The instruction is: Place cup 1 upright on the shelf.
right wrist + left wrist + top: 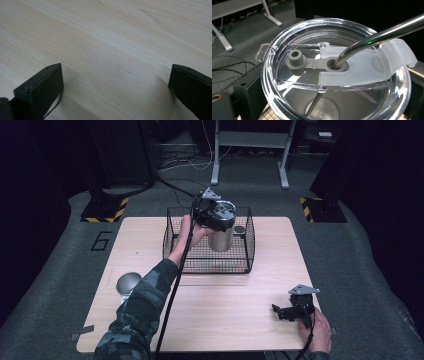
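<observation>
One steel tumbler [220, 238] is up over one black wire basket [210, 264] on the desk [235, 320], and it carries one clear lid [287, 50], one metal straw [372, 37] and one grey stopper [296, 59]. A second steel vessel [128, 283] sits at the desk's left side, so there are two steel pieces. There are two tongs, the left tongs [212, 212] and the right tongs [292, 310], and one small round dark thing [240, 229] inside the basket.

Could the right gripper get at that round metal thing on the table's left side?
Probably not easily. The right gripper rests open at the table's near right corner, while the metal lid lies across the table, beside the left sleeve, which partly blocks the way.
</observation>
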Tool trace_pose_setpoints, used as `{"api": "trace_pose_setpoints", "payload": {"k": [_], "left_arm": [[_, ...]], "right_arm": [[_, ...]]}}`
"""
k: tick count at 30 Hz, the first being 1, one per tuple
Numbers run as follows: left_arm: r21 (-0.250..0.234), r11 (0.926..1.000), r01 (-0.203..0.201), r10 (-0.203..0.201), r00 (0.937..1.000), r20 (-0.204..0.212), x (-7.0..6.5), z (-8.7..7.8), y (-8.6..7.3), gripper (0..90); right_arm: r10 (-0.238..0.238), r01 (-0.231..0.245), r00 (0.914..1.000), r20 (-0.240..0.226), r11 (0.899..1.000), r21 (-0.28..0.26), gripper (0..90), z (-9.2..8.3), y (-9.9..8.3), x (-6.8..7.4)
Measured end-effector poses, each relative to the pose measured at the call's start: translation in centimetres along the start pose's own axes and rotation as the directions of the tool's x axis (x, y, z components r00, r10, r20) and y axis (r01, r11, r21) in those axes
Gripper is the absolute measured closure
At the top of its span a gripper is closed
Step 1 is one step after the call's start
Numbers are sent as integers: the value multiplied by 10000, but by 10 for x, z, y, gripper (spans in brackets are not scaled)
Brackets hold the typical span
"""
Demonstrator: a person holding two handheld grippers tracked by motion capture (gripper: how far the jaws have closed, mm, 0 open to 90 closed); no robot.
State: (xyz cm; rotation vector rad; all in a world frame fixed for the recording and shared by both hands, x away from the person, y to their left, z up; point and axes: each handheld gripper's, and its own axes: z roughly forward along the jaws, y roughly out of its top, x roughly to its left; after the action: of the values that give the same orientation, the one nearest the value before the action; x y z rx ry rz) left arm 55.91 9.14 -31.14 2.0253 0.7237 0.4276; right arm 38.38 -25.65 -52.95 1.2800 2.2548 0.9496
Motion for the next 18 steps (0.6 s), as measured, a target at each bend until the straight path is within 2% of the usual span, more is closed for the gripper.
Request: {"api": "trace_pose_setpoints", "payload": {"k": [3,7,18], "left_arm": [[136,9999,-7,9,9999,-156,3,6,-2,38],[171,9995,251,-248,9996,-163,7,14,-3,38],[148,9993,343,-338,9990,-302,6,30,-1,38]], "right_arm": [[4,-4,10000,0,10000,0,0,0,0,0],[3,-3,10000,-1,10000,0,0,0,0,0],[0,0,10000,-2,10000,3,0,0,0,0]]}}
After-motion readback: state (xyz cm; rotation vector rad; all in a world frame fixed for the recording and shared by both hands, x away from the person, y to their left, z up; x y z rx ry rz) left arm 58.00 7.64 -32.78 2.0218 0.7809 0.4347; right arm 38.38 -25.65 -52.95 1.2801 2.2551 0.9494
